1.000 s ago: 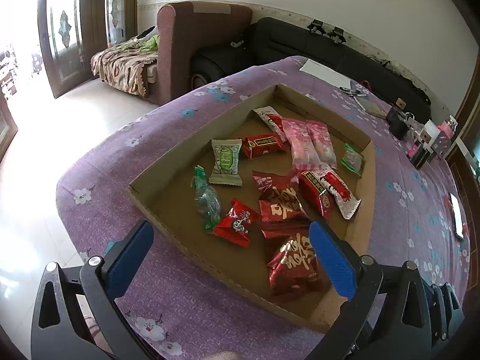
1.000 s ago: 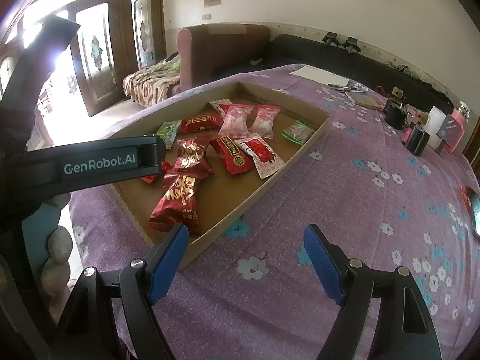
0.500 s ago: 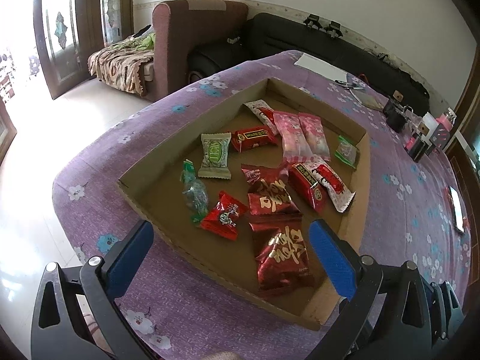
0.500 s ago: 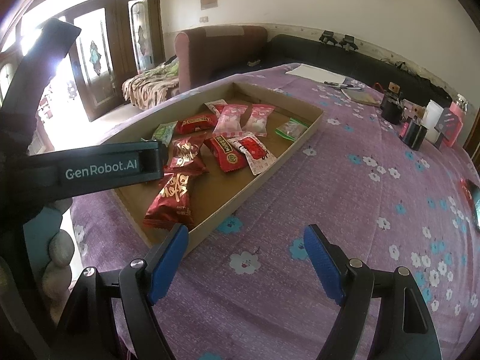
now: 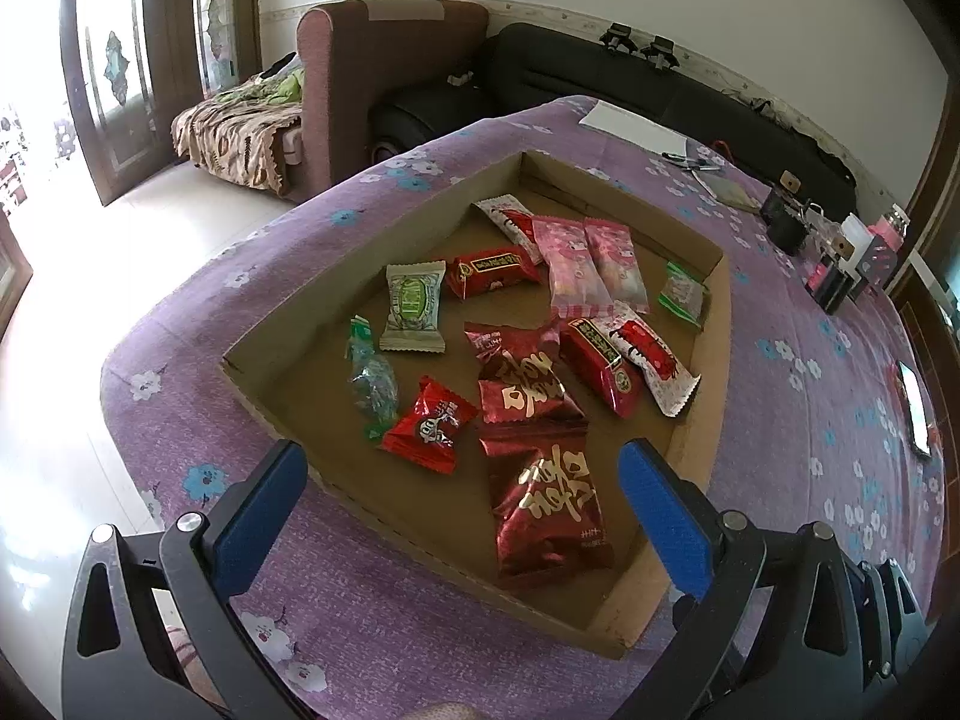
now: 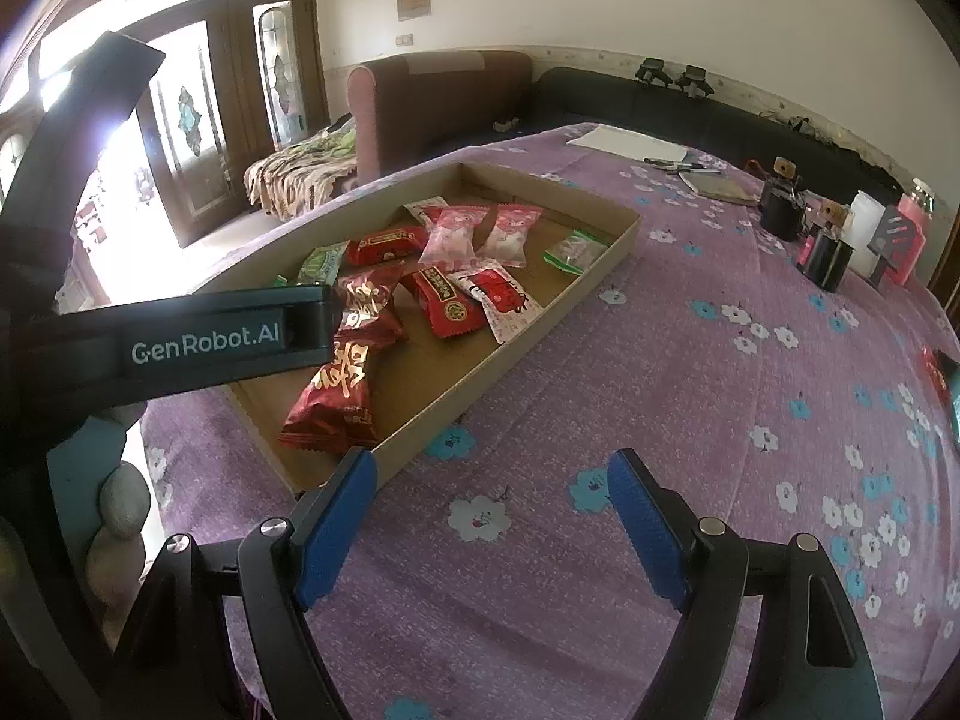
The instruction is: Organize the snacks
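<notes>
A purple flowered tablecloth [image 5: 810, 360] carries a shallow cardboard tray [image 5: 717, 324] of scattered snacks. The left gripper [image 5: 462, 510], jaws wide and empty, hangs nearer: the big red packet [image 5: 549, 510] lies at its twelve o'clock, long axis pointing away. The right gripper [image 6: 492, 516], equally wide and empty, has it at ten o'clock.

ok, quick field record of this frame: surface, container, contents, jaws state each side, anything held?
surface: table under purple floral cloth
container: shallow cardboard tray, open top
contents: loose wrapped snacks, mostly red packs, two pink packs, pale green pack, small green packs at the left and far right
left gripper: jaws open, hovering over the tray's near end, nothing between them
right gripper: jaws open, over bare cloth beside the tray, nothing between them
held: nothing
sorted: not yet, snacks mixed
</notes>
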Available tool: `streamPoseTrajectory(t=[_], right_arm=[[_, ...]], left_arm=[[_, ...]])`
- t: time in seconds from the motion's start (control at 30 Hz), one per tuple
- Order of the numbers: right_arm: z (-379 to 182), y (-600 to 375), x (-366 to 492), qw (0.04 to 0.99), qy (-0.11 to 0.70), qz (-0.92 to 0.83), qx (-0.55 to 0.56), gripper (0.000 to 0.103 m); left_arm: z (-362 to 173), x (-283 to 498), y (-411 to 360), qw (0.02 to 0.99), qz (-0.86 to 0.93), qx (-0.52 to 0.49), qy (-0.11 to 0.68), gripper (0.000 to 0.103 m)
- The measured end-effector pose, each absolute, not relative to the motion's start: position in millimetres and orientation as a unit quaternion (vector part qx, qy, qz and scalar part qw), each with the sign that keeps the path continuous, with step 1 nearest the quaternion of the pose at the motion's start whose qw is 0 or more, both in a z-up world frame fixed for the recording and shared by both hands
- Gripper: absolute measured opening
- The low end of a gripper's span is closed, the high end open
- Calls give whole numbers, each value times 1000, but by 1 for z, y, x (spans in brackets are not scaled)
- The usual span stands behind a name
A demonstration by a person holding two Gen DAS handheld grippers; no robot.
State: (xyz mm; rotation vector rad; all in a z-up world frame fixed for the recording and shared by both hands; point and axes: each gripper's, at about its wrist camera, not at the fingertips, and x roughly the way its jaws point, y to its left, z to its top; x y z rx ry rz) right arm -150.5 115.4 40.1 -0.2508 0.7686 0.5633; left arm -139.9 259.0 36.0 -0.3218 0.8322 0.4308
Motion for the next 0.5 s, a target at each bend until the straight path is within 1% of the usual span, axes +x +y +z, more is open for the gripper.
streamPoseTrajectory(t=[0.5], right_arm=[[38,114,-150,880,370,272,-119,81]], left_arm=[[35,-139,255,880,205,-151,401,103]])
